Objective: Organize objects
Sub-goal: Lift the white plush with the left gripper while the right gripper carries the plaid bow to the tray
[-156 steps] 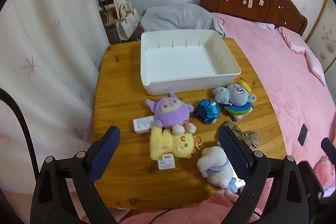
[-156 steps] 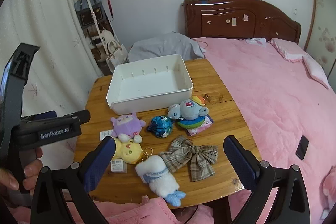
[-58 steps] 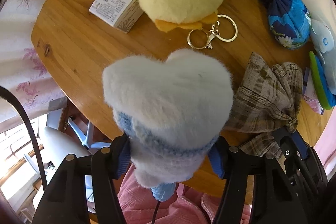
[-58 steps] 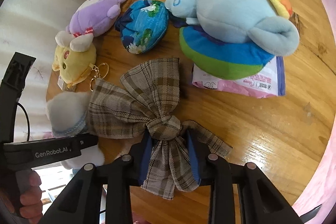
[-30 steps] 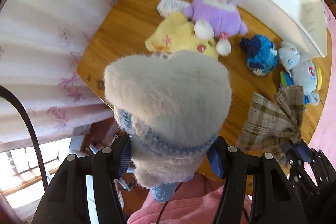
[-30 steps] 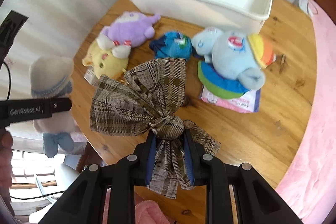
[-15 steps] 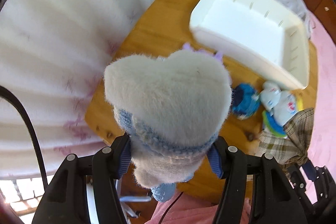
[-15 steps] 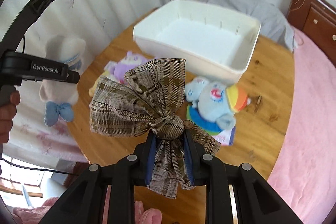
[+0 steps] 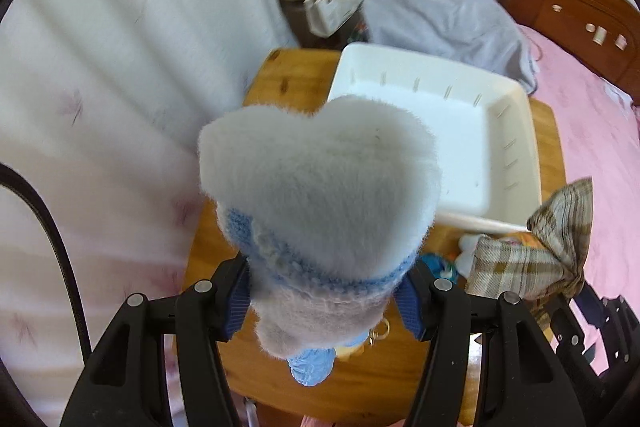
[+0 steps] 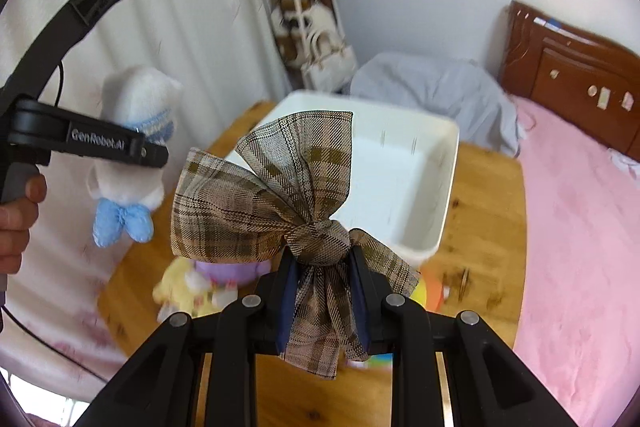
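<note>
My left gripper (image 9: 324, 301) is shut on a fluffy white plush toy (image 9: 316, 195) with a blue knitted band, held in the air before the white bin (image 9: 508, 131). From the right wrist the same plush toy (image 10: 134, 147) hangs at the left in the left gripper (image 10: 132, 151), its blue bow dangling. My right gripper (image 10: 322, 291) is shut on the knot of a brown plaid bow (image 10: 264, 199), lifted above the wooden table (image 10: 484, 243). The white bin (image 10: 448, 179) lies just beyond the bow. The plaid bow (image 9: 532, 259) also shows at the right of the left wrist view.
A yellow plush (image 10: 180, 291) and a purple plush (image 10: 232, 271) lie blurred on the table under the bow. A pink bed (image 10: 580, 227) with a dark wooden headboard (image 10: 568, 67) borders the right. White curtains (image 10: 168, 7), hanging bags (image 10: 312, 39) and a grey bundle (image 10: 432, 83) stand behind.
Both grippers have risen and tilted up with their loads. The bin has come into fuller view ahead of them, and the toys on the table have dropped low in the frames.
</note>
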### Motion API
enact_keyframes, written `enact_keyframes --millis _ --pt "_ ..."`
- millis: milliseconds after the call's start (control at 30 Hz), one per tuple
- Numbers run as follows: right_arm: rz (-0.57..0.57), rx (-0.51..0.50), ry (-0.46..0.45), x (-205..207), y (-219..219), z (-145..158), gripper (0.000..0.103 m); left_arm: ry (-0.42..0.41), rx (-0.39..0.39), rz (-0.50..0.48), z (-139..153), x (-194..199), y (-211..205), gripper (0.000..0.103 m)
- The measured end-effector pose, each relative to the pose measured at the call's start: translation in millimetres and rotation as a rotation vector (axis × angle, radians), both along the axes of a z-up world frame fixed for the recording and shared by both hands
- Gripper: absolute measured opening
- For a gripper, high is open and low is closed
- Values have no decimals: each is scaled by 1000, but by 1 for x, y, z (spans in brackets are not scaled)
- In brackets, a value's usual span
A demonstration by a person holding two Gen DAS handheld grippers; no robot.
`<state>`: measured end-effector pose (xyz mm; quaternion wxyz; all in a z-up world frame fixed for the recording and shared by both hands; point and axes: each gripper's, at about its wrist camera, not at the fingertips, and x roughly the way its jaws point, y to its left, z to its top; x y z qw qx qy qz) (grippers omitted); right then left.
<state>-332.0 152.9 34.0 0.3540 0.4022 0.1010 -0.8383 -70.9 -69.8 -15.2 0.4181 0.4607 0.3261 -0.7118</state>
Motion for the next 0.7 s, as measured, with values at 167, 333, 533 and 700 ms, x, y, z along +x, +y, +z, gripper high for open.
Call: enact_keyframes --millis 167,333,533,700 --pt "-38 -44 70 -7 -16 4 25 45 -53 -46 5 -7 -20 64" --pt "-49 -46 118 -18 -34 -2 25 55 -57 -70 -3 -17 -42 64" --pt "-86 -56 171 -34 -50 -15 25 98 -83 -83 -17 -32 -65 64" --pt "-140 -64 160 -53 -53 -31 25 149 -64 -81 -30 -41 -82 64"
